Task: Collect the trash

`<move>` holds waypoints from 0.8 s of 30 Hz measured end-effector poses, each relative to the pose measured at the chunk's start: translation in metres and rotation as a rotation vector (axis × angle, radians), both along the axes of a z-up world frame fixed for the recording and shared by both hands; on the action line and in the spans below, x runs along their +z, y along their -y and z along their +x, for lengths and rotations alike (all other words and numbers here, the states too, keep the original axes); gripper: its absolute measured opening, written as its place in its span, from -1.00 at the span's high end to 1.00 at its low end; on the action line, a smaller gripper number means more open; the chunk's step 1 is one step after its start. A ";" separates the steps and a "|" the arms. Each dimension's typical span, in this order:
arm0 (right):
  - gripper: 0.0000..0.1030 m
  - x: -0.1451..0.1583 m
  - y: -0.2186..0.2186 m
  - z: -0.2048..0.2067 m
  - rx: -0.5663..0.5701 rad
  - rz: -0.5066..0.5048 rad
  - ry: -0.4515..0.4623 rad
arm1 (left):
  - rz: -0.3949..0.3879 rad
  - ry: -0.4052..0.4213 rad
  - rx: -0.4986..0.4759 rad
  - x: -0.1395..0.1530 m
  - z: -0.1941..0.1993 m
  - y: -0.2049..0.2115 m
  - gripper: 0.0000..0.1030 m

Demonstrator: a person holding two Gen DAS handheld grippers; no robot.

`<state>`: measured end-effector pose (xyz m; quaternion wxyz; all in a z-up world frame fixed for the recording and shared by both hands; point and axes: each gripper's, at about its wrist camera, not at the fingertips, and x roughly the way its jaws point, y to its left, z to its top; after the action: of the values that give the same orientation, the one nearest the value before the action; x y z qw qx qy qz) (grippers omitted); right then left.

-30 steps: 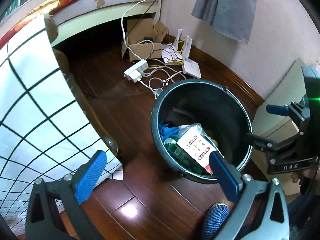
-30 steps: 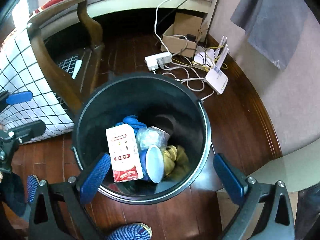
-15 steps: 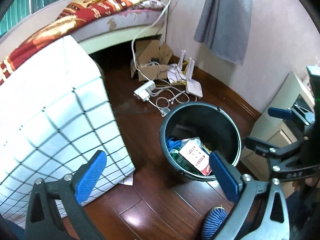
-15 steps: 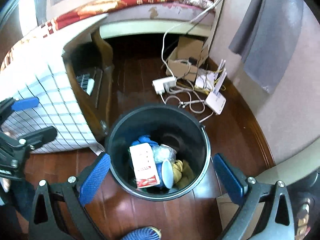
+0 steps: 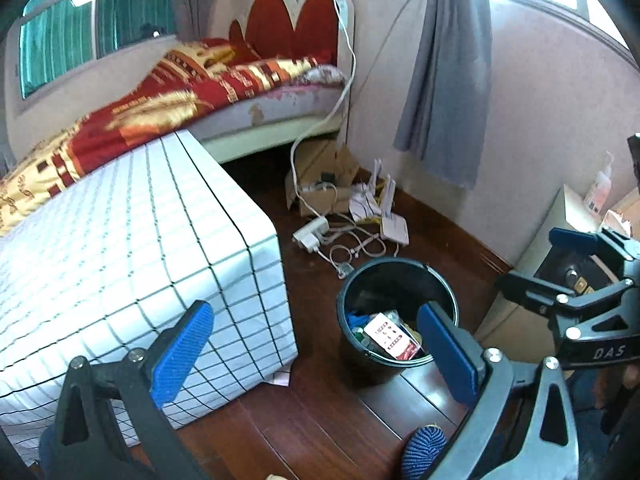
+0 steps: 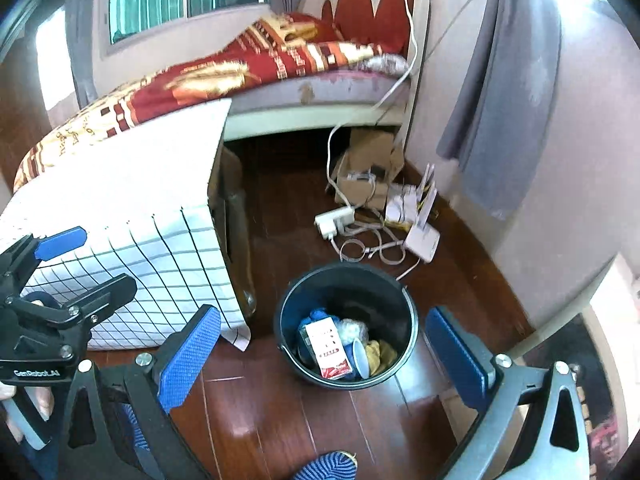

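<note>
Both grippers hang high over the wooden floor (image 6: 280,420) with nothing between their blue pads. The left gripper (image 5: 316,356) is spread wide and empty, and so is the right gripper (image 6: 324,352); each shows at the edge of the other's view.

Below them stands the black bucket (image 6: 404,312), beside the table draped in a white checked cloth (image 5: 140,248). The trash sits inside it: a white and red carton (image 6: 330,346), a blue cup (image 6: 362,360), a yellow rag (image 6: 380,354) and a clear crumpled wrapper (image 6: 354,330). The task looks close to finished.

Beyond the bucket lie a white power strip (image 6: 334,220), loose cables (image 6: 368,246) and a router (image 6: 422,238), with a cardboard box (image 6: 368,168) by the bed (image 5: 240,80).

Risks, as I judge them: a careless reach toward the far corner could snag the cables and drag the router, or the box could be mistaken for rubbish. A foot in a striped sock (image 6: 332,468) is near the bucket and could tip it.

Readable writing: "DAS" on the right gripper's body, "GenRobot.AI" on the left's. The carton's print is too small to read.
</note>
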<state>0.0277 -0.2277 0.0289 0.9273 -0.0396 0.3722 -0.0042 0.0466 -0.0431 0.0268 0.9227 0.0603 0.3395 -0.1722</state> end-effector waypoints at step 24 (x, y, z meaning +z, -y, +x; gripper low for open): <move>-1.00 0.075 -0.026 -0.089 0.014 -0.029 0.133 | -0.036 0.142 0.041 0.060 -0.072 -0.032 -0.99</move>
<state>-0.0610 -0.2018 0.1042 0.9493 -0.0551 0.3094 -0.0059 -0.0257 -0.0106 0.0864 0.9488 0.0490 0.2710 -0.1544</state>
